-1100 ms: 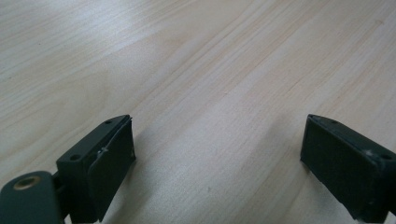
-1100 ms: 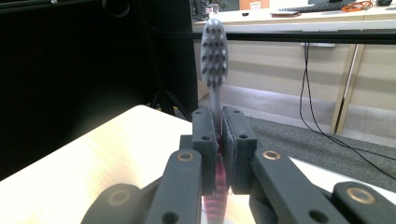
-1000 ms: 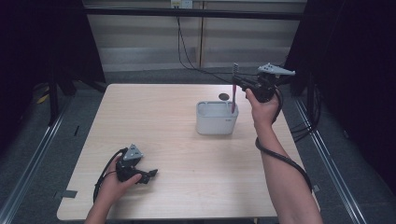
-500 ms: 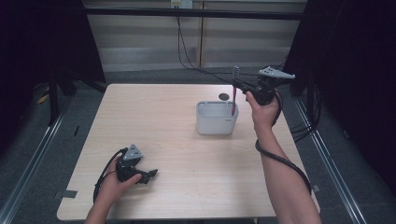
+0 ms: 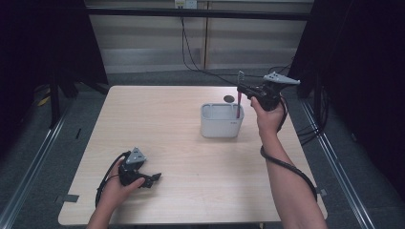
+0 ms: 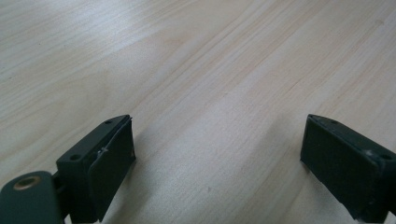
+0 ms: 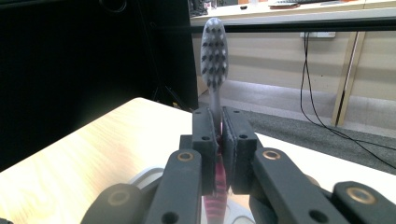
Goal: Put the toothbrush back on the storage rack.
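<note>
A toothbrush (image 5: 238,98) with a pink handle and a grey bristle head (image 7: 214,49) stands upright, its lower end down inside a white holder (image 5: 221,120) at the table's right middle. My right gripper (image 5: 244,88) is shut on the toothbrush stem above the holder's right side; in the right gripper view its pads clamp the stem (image 7: 216,154), bristles up. My left gripper (image 5: 152,180) rests on the table near the front left, held by a hand. In the left gripper view its jaws stand wide apart over bare wood, and the left gripper (image 6: 215,154) is open.
The light wooden table (image 5: 157,124) has a small dark round hole (image 5: 229,99) just behind the holder. Cables trail from both grippers. Dark floor and metal rails flank the table; a wall with hanging cables is at the back.
The right gripper with the toothbrush has shifted slightly, staying above the holder. The left gripper has not moved.
</note>
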Motion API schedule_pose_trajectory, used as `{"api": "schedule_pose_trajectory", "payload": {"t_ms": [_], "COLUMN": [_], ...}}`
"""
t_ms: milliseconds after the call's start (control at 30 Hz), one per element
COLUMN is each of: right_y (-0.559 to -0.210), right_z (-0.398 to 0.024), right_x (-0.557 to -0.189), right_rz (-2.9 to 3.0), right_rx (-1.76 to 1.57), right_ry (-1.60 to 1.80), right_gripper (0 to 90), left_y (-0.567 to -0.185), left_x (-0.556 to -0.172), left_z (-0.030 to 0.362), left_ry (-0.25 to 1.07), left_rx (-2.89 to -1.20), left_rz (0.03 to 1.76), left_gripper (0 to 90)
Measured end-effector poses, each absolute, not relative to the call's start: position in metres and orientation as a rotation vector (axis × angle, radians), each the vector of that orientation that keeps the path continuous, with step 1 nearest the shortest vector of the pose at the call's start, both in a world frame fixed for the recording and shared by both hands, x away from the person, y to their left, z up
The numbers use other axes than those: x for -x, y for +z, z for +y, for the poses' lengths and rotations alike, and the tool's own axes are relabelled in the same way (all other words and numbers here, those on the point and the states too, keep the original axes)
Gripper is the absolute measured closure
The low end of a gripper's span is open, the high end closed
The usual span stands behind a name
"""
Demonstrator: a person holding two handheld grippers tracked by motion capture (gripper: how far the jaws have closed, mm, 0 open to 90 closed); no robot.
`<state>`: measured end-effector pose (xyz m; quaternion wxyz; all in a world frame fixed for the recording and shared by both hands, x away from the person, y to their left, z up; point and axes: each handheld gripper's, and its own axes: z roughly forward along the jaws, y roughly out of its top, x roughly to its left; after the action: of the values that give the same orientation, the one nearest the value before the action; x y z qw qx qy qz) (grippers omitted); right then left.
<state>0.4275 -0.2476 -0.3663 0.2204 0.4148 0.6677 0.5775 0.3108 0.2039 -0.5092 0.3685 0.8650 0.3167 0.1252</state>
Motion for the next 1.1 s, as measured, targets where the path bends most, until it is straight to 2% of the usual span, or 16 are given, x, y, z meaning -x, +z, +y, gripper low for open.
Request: {"api": "schedule_pose_trajectory", "payload": {"t_ms": [1100], "right_y": [-0.386], "right_z": [-0.250], "right_x": [-0.420], "right_rz": [1.844], "right_rx": [-1.161], "right_ry": [1.588], "right_gripper": [84.2], "left_y": [-0.509], "left_x": [-0.311], "left_z": [0.205], "left_ry": [0.324], "left_rx": [-2.233], "left_rz": [0.804], "left_gripper": [9.4]}}
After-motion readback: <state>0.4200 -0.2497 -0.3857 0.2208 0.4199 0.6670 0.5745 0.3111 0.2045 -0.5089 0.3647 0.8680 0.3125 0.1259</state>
